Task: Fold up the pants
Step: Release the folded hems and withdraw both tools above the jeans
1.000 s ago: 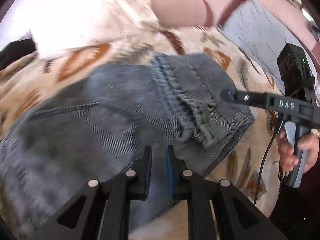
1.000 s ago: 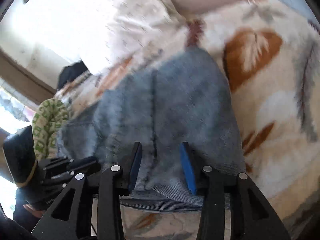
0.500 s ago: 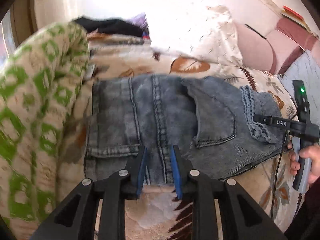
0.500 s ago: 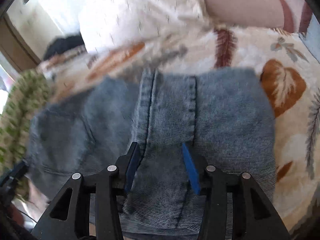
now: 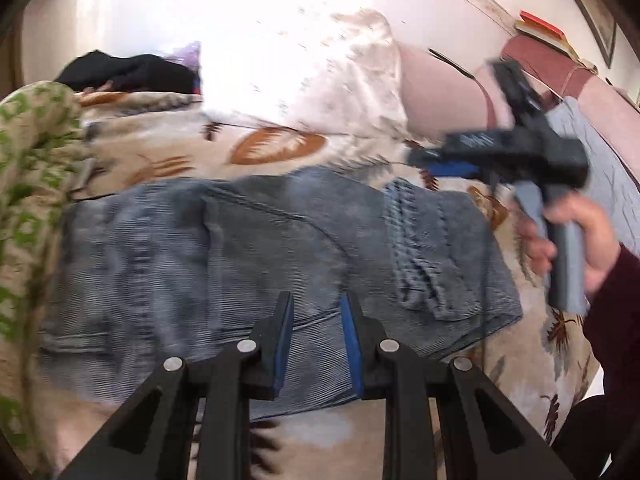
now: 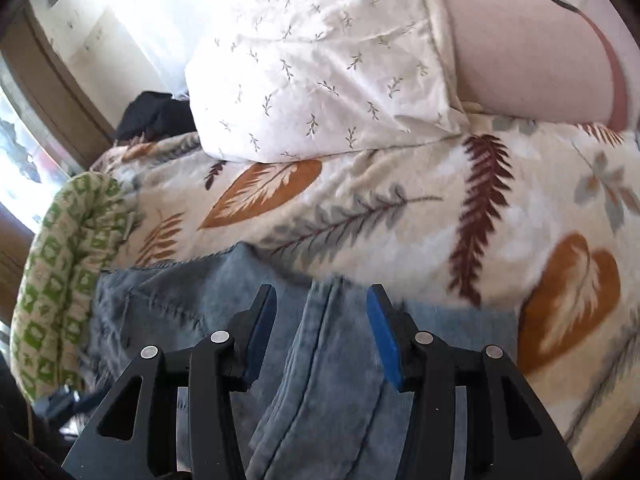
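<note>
Pants are seen folded on the bed blanket, long axis crosswise just ahead of the left tool, which is parted and grasps nothing; right tool is lifted above, likewise released and empty

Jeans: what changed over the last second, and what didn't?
Left tool opened off the denim and drew back. Right tool lifted clear of the jeans, now above their far right edge, nothing between its pads. Jeans stay folded on the leaf-print blanket; pillow unmoved.
</note>
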The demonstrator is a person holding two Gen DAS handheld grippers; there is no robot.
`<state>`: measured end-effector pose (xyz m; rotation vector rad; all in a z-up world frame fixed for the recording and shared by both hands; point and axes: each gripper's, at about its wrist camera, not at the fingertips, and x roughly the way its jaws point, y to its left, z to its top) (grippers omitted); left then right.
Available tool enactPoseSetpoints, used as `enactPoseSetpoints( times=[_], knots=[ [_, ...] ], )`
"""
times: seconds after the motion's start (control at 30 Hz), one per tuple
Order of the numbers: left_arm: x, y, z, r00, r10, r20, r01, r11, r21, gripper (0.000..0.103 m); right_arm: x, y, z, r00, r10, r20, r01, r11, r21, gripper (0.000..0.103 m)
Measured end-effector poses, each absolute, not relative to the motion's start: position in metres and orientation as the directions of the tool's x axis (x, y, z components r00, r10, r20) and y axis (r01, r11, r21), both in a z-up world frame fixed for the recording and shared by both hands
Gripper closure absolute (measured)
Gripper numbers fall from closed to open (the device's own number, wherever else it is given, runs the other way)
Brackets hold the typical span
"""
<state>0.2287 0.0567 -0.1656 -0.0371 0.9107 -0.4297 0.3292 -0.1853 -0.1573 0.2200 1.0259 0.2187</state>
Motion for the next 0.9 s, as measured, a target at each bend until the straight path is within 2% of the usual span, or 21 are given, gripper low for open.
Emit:
enactPoseSetpoints(
  times=[0.07,0.2,0.23,0.33,0.47,0.57,0.63,0.7,0.9],
  knots=[
    [0.232,0.049,-0.173,0.531,-0.362,-0.766,0.352,0.917,-0.19,0.068,0.345,-0.183,-0.166,0.465,0.3,-0.833,-0.08,0.951,0.298,0.057],
    [0.237,0.056,-0.185,0.524,-0.335,-0.783,0.326,0.928,-0.179,0.068,0.367,-0.179,-0.189,0.429,0.263,-0.864,-0.051,0.962,0.268,0.057],
    [0.239,0.06,-0.187,0.525,-0.328,-0.785,0.311,0.933,-0.181,0.068,0.369,-0.178,-0.195,0.414,0.259,-0.872,-0.048,0.963,0.264,0.061],
    [0.239,0.068,-0.186,0.54,-0.299,-0.787,0.28,0.945,-0.167,0.068,0.363,-0.165,-0.212,0.365,0.22,-0.905,-0.074,0.975,0.208,0.062],
    [0.234,0.072,-0.181,0.563,-0.27,-0.781,0.281,0.951,-0.127,0.068,0.35,-0.151,-0.22,0.411,0.144,-0.9,-0.102,0.989,0.111,0.062],
    [0.225,0.077,-0.173,0.585,-0.25,-0.771,0.28,0.955,-0.097,0.068,0.35,-0.155,-0.208,0.414,0.16,-0.896,-0.05,0.987,0.153,0.056],
    [0.222,0.085,-0.169,0.596,-0.249,-0.764,0.274,0.957,-0.098,0.066,0.341,-0.156,-0.187,0.479,0.188,-0.858,-0.051,0.981,0.186,0.054],
    [0.219,0.094,-0.166,0.606,-0.235,-0.76,0.261,0.961,-0.089,0.065,0.325,-0.152,-0.163,0.533,0.204,-0.821,-0.074,0.978,0.194,0.047],
    [0.203,0.125,-0.158,0.637,-0.184,-0.749,0.22,0.974,-0.051,0.064,0.295,-0.122,-0.131,0.541,0.256,-0.801,-0.148,0.967,0.209,0.047]
  ],
)
